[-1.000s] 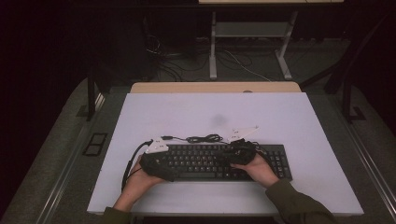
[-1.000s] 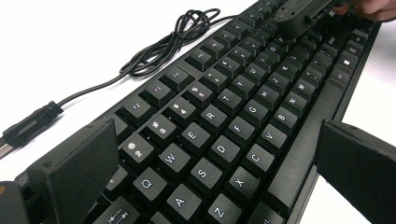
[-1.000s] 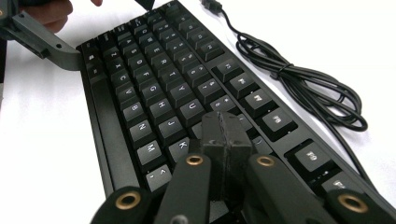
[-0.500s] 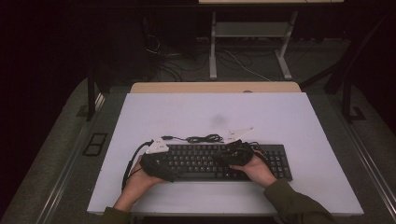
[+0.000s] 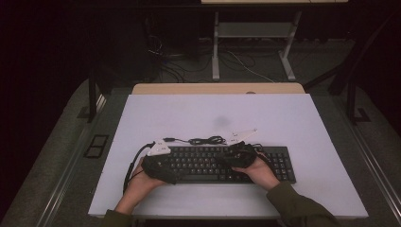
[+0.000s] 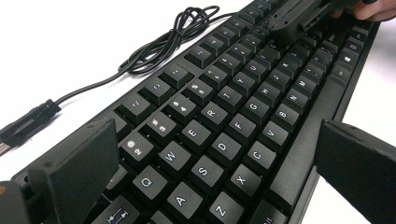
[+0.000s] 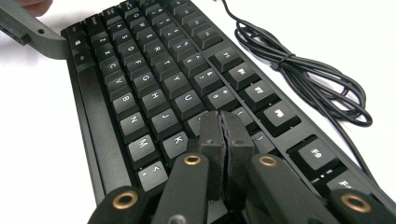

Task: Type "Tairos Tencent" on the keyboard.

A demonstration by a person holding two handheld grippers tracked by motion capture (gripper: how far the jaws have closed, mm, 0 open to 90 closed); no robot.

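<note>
The flat black plastic keyboard (image 5: 227,164) lies at six o'clock on the white table (image 5: 302,123); in the high view both hands hide its ends and its key legends are too small to read. The left gripper (image 6: 219,163) stands wide open, its jaws straddling the keyboard's left end, contact unclear. The right gripper (image 7: 225,135) is closed tight, holding nothing, tips on the keys near K. The coiled black cable (image 5: 206,140) lies at twelve o'clock of the keyboard.

We are seeing a dim, dark-edged high view; gripper views are glaring white, blurring up close.
</note>
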